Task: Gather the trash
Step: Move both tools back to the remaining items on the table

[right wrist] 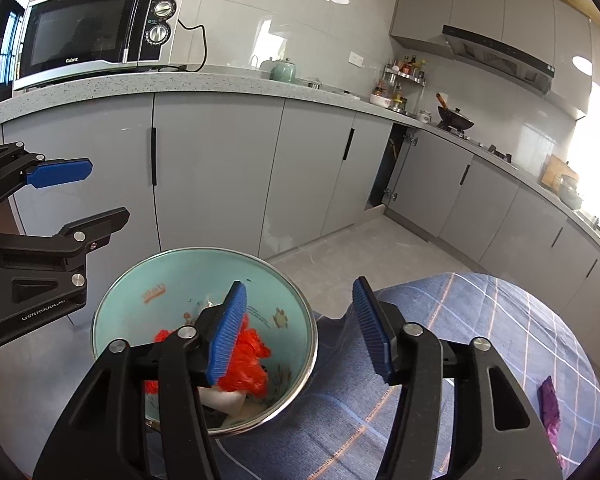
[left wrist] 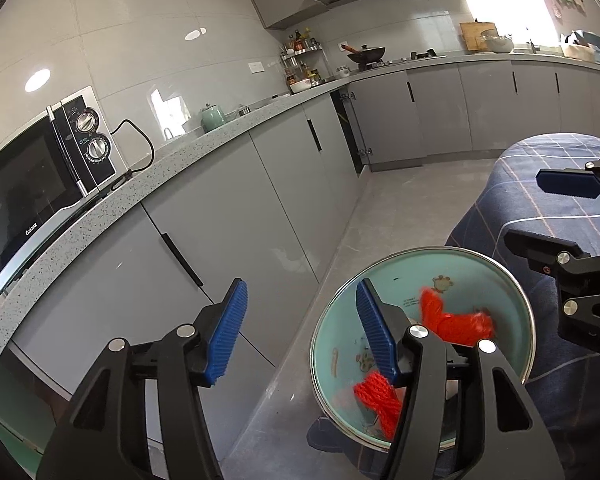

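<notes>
A teal bowl (left wrist: 464, 268) with a metal rim stands at the edge of a blue checked cloth (left wrist: 540, 168). Inside it lie red yarn bundles (left wrist: 456, 322) and a white scrap (right wrist: 224, 400). My left gripper (left wrist: 300, 292) hovers open at the bowl's left side, its right finger over the bowl and nothing between the pads. My right gripper (right wrist: 300, 292) is open too and holds nothing; its left finger hangs over the bowl (right wrist: 188, 268) and the red yarn (right wrist: 252, 360). Each gripper shows in the other's view: right gripper (left wrist: 540, 212), left gripper (right wrist: 108, 192). A purple wrapper (right wrist: 550, 404) lies on the cloth (right wrist: 480, 340).
A grey kitchen counter (right wrist: 220, 84) with cabinets below runs along the wall, carrying a microwave (right wrist: 96, 28) and a green kettle (right wrist: 283, 70). One cabinet door (right wrist: 380, 168) stands ajar. Grey floor (right wrist: 380, 248) lies between the cabinets and the cloth-covered surface.
</notes>
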Demonstrator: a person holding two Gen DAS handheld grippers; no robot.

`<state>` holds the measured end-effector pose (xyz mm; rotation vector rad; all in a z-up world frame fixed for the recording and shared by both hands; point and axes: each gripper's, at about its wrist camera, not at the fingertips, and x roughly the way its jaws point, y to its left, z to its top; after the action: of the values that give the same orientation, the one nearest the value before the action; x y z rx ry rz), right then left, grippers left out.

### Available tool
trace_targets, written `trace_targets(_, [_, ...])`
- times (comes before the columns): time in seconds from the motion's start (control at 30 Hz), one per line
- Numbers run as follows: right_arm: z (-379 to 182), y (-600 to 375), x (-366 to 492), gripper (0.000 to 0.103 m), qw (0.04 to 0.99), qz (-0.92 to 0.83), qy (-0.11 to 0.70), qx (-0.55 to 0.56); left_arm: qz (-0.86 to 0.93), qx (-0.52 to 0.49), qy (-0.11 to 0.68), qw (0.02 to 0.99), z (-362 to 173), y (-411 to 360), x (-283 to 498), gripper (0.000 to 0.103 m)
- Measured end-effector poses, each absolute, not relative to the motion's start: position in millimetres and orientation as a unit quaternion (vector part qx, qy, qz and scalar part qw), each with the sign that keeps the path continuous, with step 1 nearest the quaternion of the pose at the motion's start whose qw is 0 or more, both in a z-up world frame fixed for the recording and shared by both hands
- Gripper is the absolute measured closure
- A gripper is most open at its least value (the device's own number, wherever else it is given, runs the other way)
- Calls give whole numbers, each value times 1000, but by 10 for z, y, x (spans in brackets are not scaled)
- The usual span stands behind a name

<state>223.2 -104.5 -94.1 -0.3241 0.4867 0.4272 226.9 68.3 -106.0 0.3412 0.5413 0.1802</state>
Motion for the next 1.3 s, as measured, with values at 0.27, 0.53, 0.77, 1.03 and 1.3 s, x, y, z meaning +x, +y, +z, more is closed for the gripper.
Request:
trace_targets(0.27, [-957,-1126,2201,43,937,199,241,-154,83,174,265,945,-1061,605,2255,41])
trace_targets(0.53, [-885,-1371,2079,40,945,181,233,-143,75,183,256,946,-998,435,2220,32])
trace_targets(0.77, [-779,-1850,1928,36,955,135,229,-135,48,196,248,947,-943,47,2236,29])
trace_targets(1.03, [-670,-2828,1562,32,968,44,222,-112,-24,217,235,947,-950,-765,2167,25])
trace_targets(1.3, [-886,-3891,1228,31,963,-69,253,-66,-109,231,227,940,-995,-1692,2029,21])
